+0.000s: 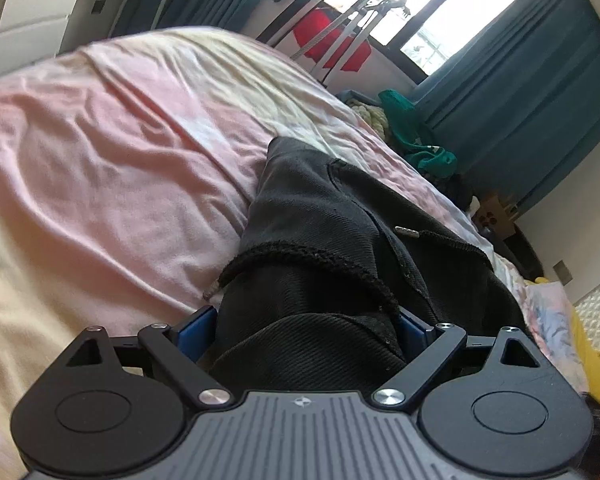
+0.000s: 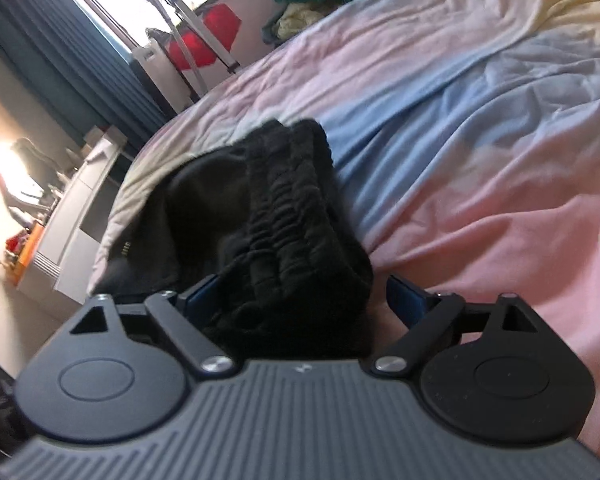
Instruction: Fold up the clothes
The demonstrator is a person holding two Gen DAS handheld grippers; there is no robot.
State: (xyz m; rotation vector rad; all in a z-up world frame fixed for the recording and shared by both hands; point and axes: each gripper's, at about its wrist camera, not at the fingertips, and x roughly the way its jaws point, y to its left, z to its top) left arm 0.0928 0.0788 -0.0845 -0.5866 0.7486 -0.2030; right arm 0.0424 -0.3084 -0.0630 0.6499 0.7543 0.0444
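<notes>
— While both tools are spread wide, where is the crumpled black cotton garment point(image 1: 340, 248) seen?
— At lower centre, on the pink-and-blue bedsheet point(image 1: 112, 152), bunched between the left gripper point(image 1: 306, 334); no squeeze is shown. The right gripper point(image 2: 300, 300) is parted, its right pad clear of the cloth.

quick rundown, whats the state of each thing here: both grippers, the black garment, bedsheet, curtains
left gripper: open wide, black cloth bunched between its fingers
right gripper: open, gap beside the cloth on one side
black garment: crumpled on the bed, not folded flat
bedsheet: spread, wrinkled
curtains: drawn aside, window uncovered
</notes>
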